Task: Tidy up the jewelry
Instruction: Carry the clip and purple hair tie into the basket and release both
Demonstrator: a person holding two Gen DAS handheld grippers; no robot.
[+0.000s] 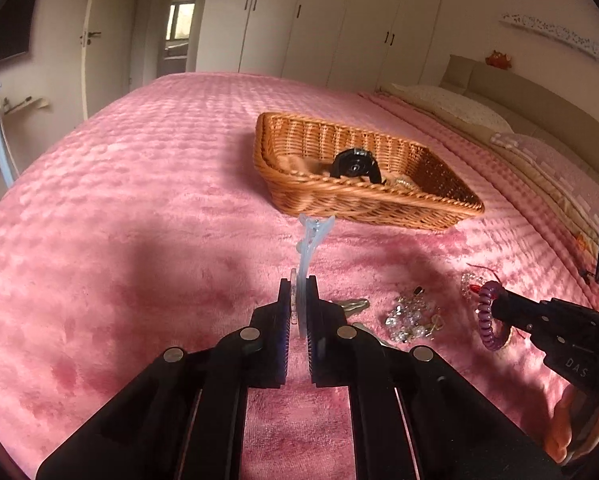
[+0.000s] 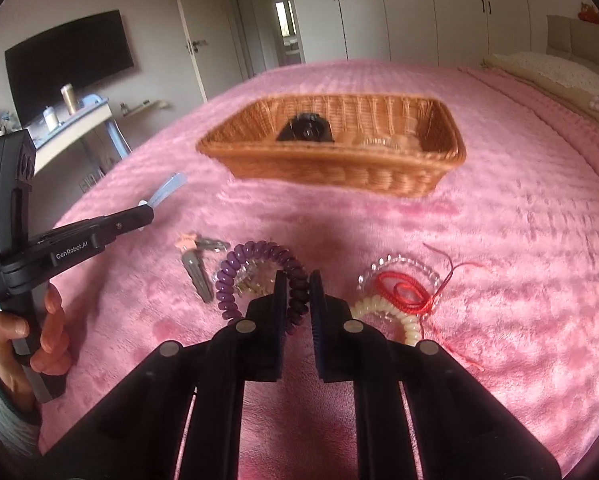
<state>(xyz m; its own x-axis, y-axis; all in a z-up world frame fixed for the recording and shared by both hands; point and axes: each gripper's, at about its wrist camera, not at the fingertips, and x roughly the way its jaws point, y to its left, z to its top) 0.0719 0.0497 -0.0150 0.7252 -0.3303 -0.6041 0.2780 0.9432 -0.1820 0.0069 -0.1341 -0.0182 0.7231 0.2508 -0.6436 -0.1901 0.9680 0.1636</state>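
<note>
My left gripper (image 1: 298, 284) is shut on a pale blue hair clip (image 1: 309, 240) and holds it above the pink bedspread; the clip also shows in the right wrist view (image 2: 165, 192). My right gripper (image 2: 298, 280) is shut on a purple spiral hair tie (image 2: 255, 268), which also shows in the left wrist view (image 1: 487, 316). A wicker basket (image 1: 363, 196) sits further back on the bed with a black round item (image 1: 355, 166) inside. On the bed lie a crystal bracelet (image 1: 411, 316), grey hair pins (image 2: 197, 270), a red cord (image 2: 407, 290) and a cream spiral tie (image 2: 383, 308).
The pink bedspread (image 2: 519, 240) covers the whole bed. Pillows (image 1: 459, 108) and a headboard stand at the right. Wardrobes (image 1: 319, 16) line the far wall. A desk (image 2: 79, 116) and a dark TV (image 2: 67, 56) are at the left.
</note>
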